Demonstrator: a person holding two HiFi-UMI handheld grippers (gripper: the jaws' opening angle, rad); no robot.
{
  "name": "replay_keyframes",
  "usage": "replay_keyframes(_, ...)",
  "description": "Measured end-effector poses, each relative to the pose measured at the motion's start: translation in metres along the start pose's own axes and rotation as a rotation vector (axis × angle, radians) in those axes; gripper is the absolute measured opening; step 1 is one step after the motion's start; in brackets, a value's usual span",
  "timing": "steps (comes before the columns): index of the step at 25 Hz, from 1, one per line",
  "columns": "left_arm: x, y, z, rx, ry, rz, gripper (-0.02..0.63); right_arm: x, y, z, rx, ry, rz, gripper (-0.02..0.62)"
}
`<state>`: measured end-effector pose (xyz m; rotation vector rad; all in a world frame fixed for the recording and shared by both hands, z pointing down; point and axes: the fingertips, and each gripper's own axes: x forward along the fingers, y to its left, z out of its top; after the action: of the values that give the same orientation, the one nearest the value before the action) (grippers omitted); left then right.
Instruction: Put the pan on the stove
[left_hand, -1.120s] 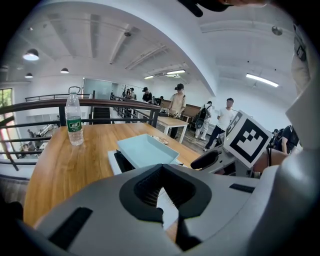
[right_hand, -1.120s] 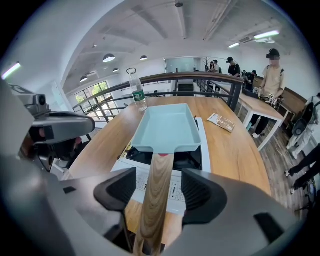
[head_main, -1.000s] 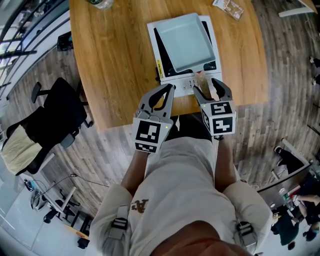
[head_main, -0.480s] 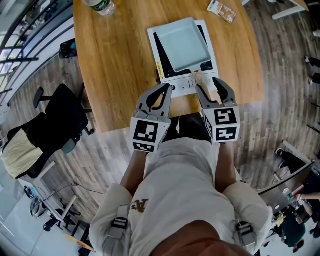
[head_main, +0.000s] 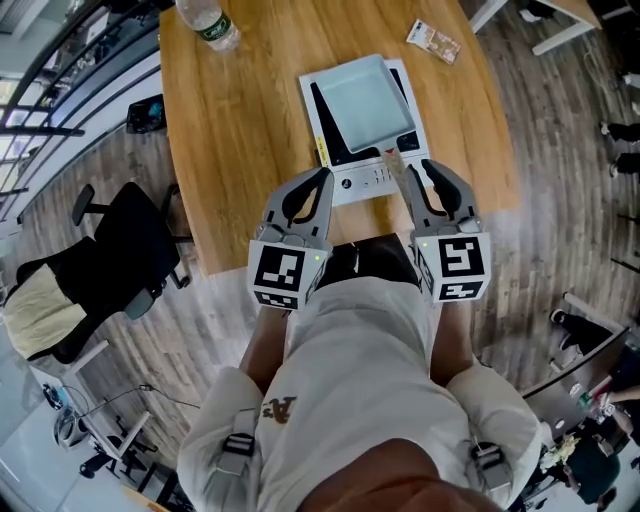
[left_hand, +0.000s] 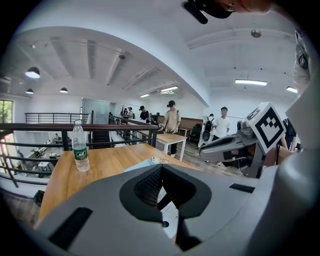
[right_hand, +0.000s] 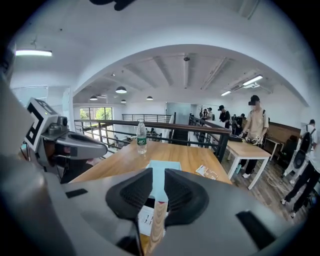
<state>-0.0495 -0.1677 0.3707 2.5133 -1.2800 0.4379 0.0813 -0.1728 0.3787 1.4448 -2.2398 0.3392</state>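
A pale blue square pan (head_main: 368, 100) lies on the black top of a white stove (head_main: 375, 178) on the wooden table (head_main: 240, 130). Its wooden handle (head_main: 392, 160) points toward me. My right gripper (head_main: 418, 168) is at that handle, its jaws closing. In the right gripper view the handle (right_hand: 156, 225) fills the gap between the pads of the right gripper (right_hand: 156, 187), with the pan (right_hand: 162, 175) ahead. My left gripper (head_main: 325, 175) hovers at the stove's near left corner, shut and empty. In its own view the left gripper (left_hand: 160, 172) has its pads together.
A water bottle (head_main: 205, 22) stands at the table's far left and a small packet (head_main: 433, 40) lies at the far right. A black office chair (head_main: 110, 250) stands on the floor to the left. People stand by other tables in the background.
My right gripper's jaws have closed in from wide open onto the pan's handle. The left gripper has stayed shut beside the stove.
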Motion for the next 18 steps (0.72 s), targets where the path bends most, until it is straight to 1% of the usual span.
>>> replay_keyframes(5, -0.017, 0.0, 0.015, 0.021, -0.04, 0.003, 0.018, -0.018, 0.006, 0.022, -0.021, -0.07, -0.008, 0.048)
replay_keyframes(9, -0.027, 0.0, 0.024, 0.029, -0.061, 0.003, 0.018, -0.029, 0.01, 0.029, -0.034, -0.1, -0.012, 0.03)
replay_keyframes(13, -0.031, -0.001, 0.024, 0.034, -0.061, -0.001, 0.018, -0.037, 0.016, 0.031, -0.016, -0.141, 0.018, 0.021)
replay_keyframes(18, -0.034, -0.005, 0.021, 0.037, -0.052, -0.013, 0.018, -0.042, 0.019, 0.028, -0.043, -0.144, 0.007, 0.021)
